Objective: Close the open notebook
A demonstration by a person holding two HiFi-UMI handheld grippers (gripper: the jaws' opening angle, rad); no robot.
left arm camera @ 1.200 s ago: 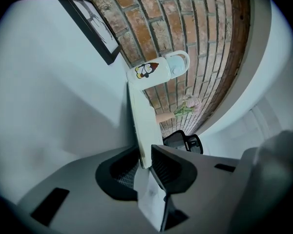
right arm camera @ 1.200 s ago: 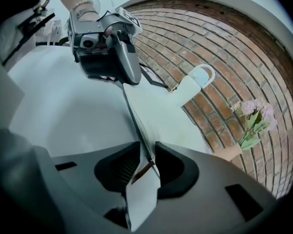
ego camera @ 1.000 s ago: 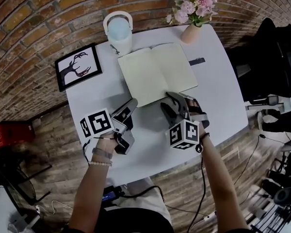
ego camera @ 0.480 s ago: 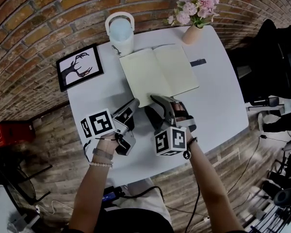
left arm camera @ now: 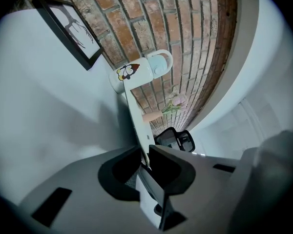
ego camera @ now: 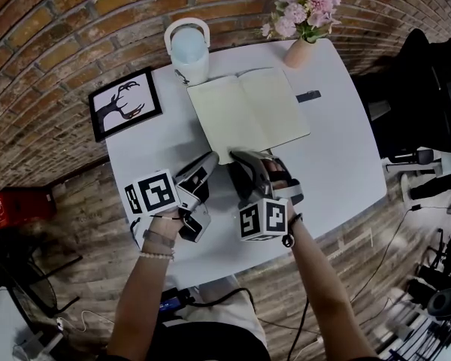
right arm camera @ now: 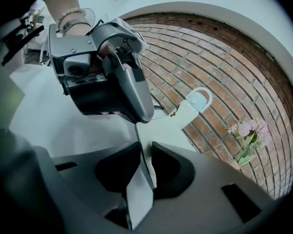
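The open notebook point(ego camera: 248, 111) lies flat on the white table point(ego camera: 338, 164), its pale pages facing up. My left gripper point(ego camera: 209, 162) is at the near left corner, and in the left gripper view point(left arm camera: 145, 157) the notebook's thin edge point(left arm camera: 136, 116) runs into its narrow jaw gap. My right gripper point(ego camera: 240, 160) is just beside it at the near edge. Its jaws are closing, and in the right gripper view point(right arm camera: 145, 152) they press on a thin sheet of the notebook point(right arm camera: 171, 126). A left finger point(right arm camera: 132, 87) looms close above.
A white jug point(ego camera: 186, 47) stands at the table's far edge, a framed deer picture point(ego camera: 124, 104) to its left. A vase of pink flowers point(ego camera: 301, 21) is at the far right, a small black object point(ego camera: 306, 95) beside the notebook. Black chair point(ego camera: 421, 89) off right.
My right gripper slid left along the notebook's near edge toward the left gripper and its wide jaws closed on the edge. The left gripper stayed put.
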